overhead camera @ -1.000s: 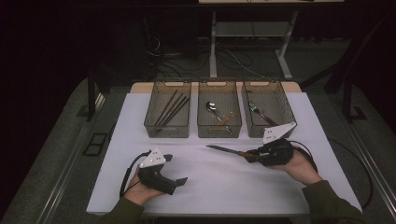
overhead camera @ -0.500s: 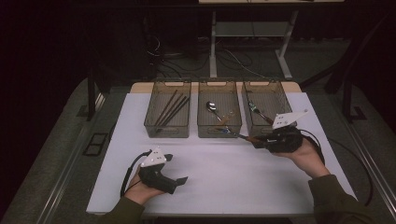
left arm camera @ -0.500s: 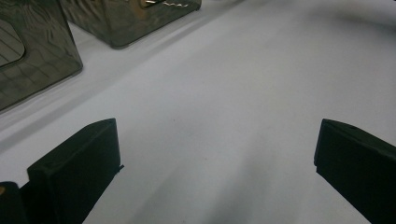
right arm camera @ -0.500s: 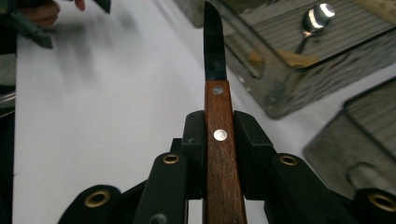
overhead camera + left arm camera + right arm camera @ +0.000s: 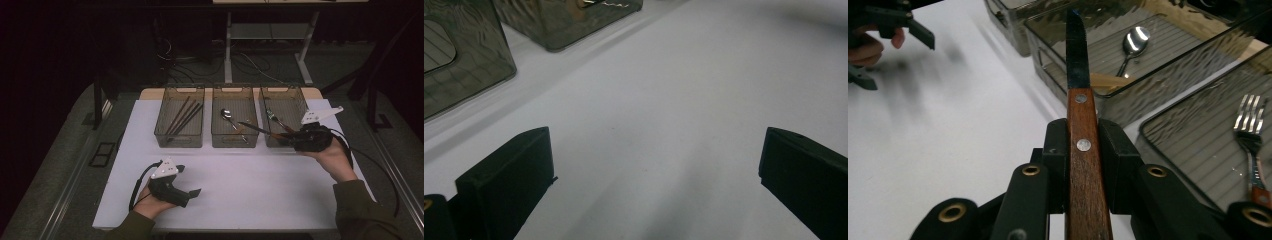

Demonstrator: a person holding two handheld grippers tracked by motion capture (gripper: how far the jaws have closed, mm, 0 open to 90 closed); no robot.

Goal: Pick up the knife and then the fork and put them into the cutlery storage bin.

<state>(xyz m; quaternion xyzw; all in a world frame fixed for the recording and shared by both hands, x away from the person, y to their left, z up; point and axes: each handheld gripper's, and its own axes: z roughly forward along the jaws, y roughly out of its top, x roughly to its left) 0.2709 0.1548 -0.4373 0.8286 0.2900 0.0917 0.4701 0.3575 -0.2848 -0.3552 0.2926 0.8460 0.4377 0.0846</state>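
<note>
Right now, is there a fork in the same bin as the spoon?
No, the spoon lies in the middle bin, while the fork lies in the right bin.

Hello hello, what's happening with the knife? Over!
Right gripper shut on knife, blade over middle bin. Left gripper open, resting on table. Nothing in the way.

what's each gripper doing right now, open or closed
Left gripper: open, holding nothing, low over the table.
Right gripper: closed on the knife by its wooden handle.
</note>
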